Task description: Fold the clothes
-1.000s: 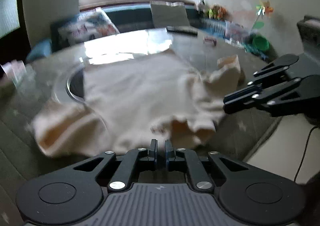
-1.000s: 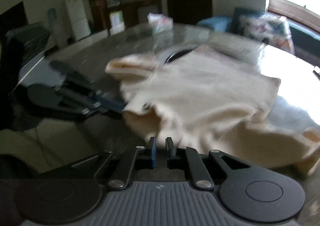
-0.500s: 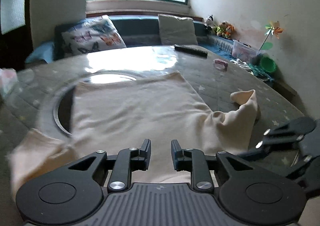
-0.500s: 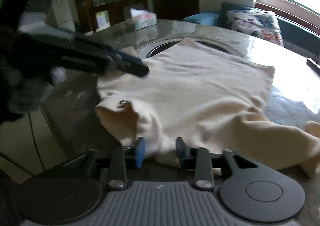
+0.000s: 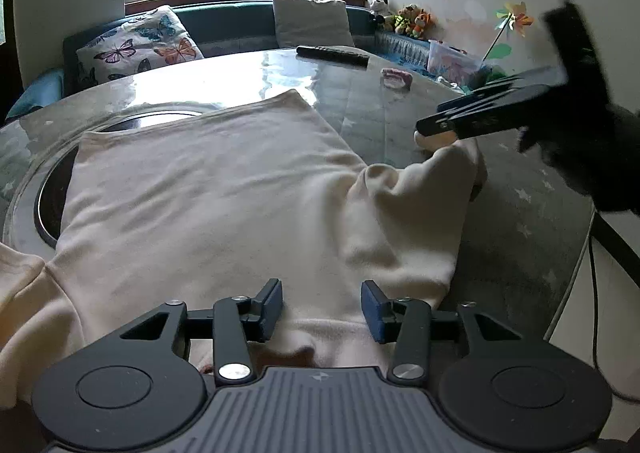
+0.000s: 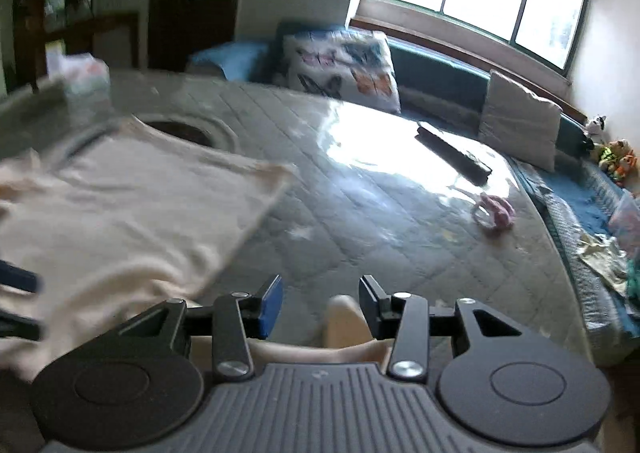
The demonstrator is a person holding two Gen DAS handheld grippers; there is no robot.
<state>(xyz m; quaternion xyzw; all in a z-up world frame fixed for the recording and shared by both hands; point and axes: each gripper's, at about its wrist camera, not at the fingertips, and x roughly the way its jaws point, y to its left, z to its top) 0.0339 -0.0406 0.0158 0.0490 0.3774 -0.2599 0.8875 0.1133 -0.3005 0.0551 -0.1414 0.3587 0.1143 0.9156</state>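
Observation:
A cream long-sleeved shirt (image 5: 208, 189) lies spread on the round glass-topped table (image 5: 520, 213). My left gripper (image 5: 322, 305) hovers over the shirt's near edge. Its jaws are opening; cloth lies below them and the pads press on nothing. One sleeve (image 5: 432, 189) runs off to the right, and my right gripper (image 5: 432, 127) hangs over its end. In the right wrist view the right gripper (image 6: 320, 303) is opening too. The sleeve tip (image 6: 344, 317) stands up between the fingers, close to the right pad, ungripped. The shirt body (image 6: 120, 213) lies to its left.
A black remote (image 5: 332, 55) and a small pink item (image 5: 396, 79) lie on the far side of the table. A round dark opening (image 5: 52, 205) shows under the shirt's left side. A tissue box (image 6: 86, 81) stands far left. A cushioned bench (image 6: 440, 73) runs under the window.
Both grippers went from shut to open and let the shirt go. The shirt now lies flatter. The right gripper swung right to the sleeve end; the left moved in over the near edge.

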